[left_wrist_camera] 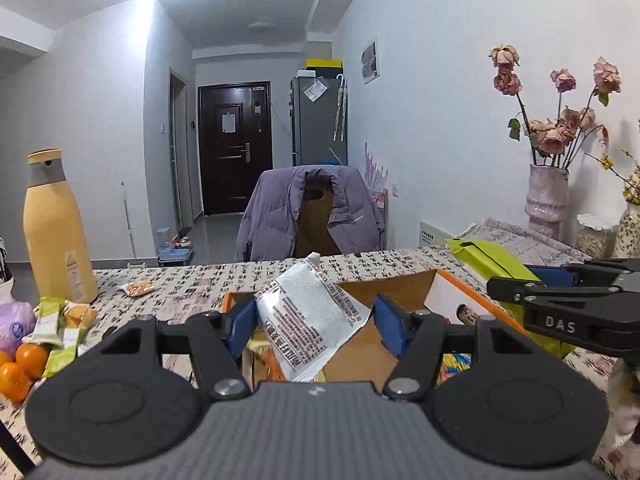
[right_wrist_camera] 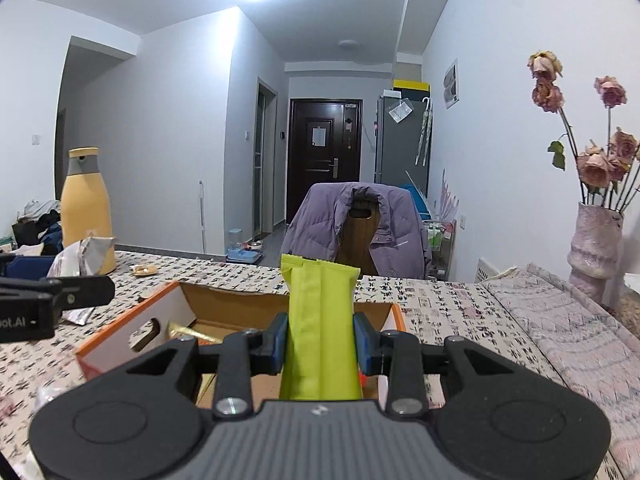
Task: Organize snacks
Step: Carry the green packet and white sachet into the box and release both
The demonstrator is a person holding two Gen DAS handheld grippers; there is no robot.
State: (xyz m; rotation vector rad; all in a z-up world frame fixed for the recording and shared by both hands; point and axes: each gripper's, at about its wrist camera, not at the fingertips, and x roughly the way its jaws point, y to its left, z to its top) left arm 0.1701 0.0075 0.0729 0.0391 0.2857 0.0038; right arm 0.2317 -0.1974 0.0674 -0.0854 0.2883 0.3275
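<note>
Over the table (right_wrist_camera: 440, 300), green packet (right_wrist_camera: 320, 328) points up.

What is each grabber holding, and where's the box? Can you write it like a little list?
left gripper: shut on white packet
right gripper: shut on green packet
box: open, on the table, below both grippers
in box: some snacks, hard to tell which
bottle: upright, far left
oranges: left edge
</note>
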